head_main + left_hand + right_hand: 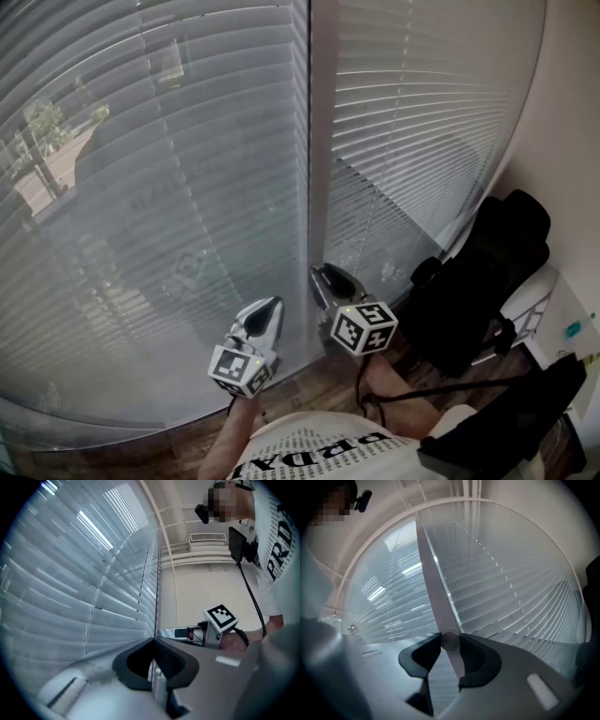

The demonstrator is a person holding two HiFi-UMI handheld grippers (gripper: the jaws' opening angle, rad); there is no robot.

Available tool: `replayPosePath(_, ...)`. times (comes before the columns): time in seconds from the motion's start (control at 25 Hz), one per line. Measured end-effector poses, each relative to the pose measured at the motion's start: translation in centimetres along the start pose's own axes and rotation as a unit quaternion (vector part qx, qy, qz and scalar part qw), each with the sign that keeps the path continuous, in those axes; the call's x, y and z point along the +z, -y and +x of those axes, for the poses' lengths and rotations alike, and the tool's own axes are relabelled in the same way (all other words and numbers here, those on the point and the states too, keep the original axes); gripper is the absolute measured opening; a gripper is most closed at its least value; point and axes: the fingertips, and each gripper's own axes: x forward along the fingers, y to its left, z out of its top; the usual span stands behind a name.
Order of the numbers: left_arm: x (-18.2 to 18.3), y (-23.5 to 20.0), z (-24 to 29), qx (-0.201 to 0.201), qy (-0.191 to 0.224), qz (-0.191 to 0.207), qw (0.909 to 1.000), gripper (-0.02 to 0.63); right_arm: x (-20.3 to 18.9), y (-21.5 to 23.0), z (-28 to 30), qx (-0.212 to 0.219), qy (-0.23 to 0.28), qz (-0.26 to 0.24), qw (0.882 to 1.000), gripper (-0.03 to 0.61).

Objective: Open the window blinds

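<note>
right gripper view, hand-held gripper [450,641] clamping wand [433,583]

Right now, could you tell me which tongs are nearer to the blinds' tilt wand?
Right. The right tongs are clamped on the tilt wand; the left tongs sit apart, to its left.

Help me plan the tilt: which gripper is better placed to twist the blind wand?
Right. The right gripper is clamped on the wand, so it could likely twist it straight away. The left gripper, jaws together, only points at slats of the left blind.
</note>
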Motion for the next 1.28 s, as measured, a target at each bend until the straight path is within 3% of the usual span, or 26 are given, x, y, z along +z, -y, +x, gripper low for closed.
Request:
replayPosePath(0.08, 0.1, 0.1, -0.1, -0.001, 0.002, 0.000, 1.0000, -0.008, 0.0, 0.0, 0.0, -0.002, -0.003, -0.022, 1.000, 0.135)
replayPosePath(0.16, 0.3, 0.2, -0.2, -0.002, 0.006, 0.002, 1.0000, -0.008, 0.2, -0.2, 0.0, -0.010, -0.009, -0.091, 0.996, 0.137)
replayPosePath(0.28, 0.5, 0.1, -0.4, 0.001, 0.003, 0.002, 1.0000, -0.008, 0.7, -1.1, -0.2, -0.024, -0.019, -0.231, 0.972, 0.140)
replayPosePath(0.36, 0.5, 0.0, -0.4, 0.003, 0.002, 0.002, 1.0000, -0.008, 0.7, -1.5, -0.1, -0.028, -0.032, -0.292, 0.956, 0.166)
replayPosePath(0.56, 0.4, 0.3, -0.4, -0.001, 0.009, 0.001, 1.0000, -0.008, -0.4, -1.6, 0.3, -0.036, -0.061, -0.376, 0.924, 0.175)
replayPosePath(0.68, 0.5, 0.3, -0.3, 0.000, 0.009, 0.001, 1.0000, -0.008, -0.5, -1.3, 0.4, -0.039, -0.062, -0.397, 0.915, 0.149)
replayPosePath(0.92, 0.5, 0.1, -0.5, 0.006, 0.010, 0.002, 0.9999, -0.008, -0.4, -1.2, 0.3, -0.036, -0.048, -0.387, 0.920, 0.140)
replayPosePath(1.08, 0.6, -0.2, -0.6, 0.009, 0.013, 0.002, 0.9999, -0.008, -0.4, -0.9, 0.3, -0.032, -0.041, -0.329, 0.943, 0.133)
replayPosePath(1.28, 0.7, -0.2, -0.6, 0.016, 0.008, 0.001, 0.9998, -0.008, -0.4, -0.7, 0.2, -0.031, -0.034, -0.279, 0.959, 0.133)
